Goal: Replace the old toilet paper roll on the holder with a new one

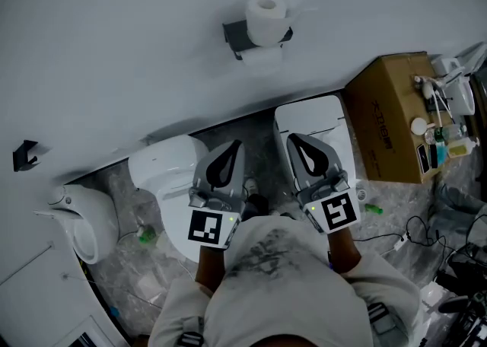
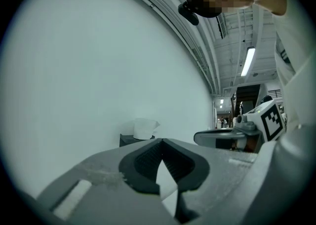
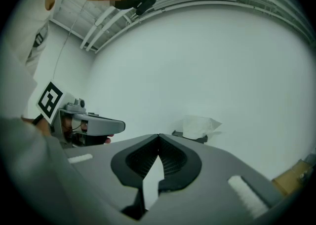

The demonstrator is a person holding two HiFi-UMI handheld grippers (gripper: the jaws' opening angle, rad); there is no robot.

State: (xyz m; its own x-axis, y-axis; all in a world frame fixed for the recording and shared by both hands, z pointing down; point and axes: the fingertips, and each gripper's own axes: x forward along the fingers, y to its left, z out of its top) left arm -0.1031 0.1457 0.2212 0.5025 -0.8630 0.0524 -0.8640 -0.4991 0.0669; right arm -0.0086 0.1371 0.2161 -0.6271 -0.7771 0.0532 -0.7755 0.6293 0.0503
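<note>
Toilet paper roll (image 1: pixel 266 20) on its wall holder (image 1: pixel 237 36), both my tools clenched on nothing.
The white roll stands on the dark holder, a loose sheet hanging below. My left hand-held gripper (image 1: pixel 235 143) and right hand-held gripper (image 1: pixel 291 138) are well short of it. At right, a cardboard box (image 1: pixel 388 121) carries small bottles on top.

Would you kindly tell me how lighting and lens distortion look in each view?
Head view: dim, bluish, flat light; the toilet paper roll is sharp. Left gripper view: fisheye, black corners, ceiling lines bowed, ceiling lamp bright. Right gripper view: same fisheye bowing, no glare.
</note>
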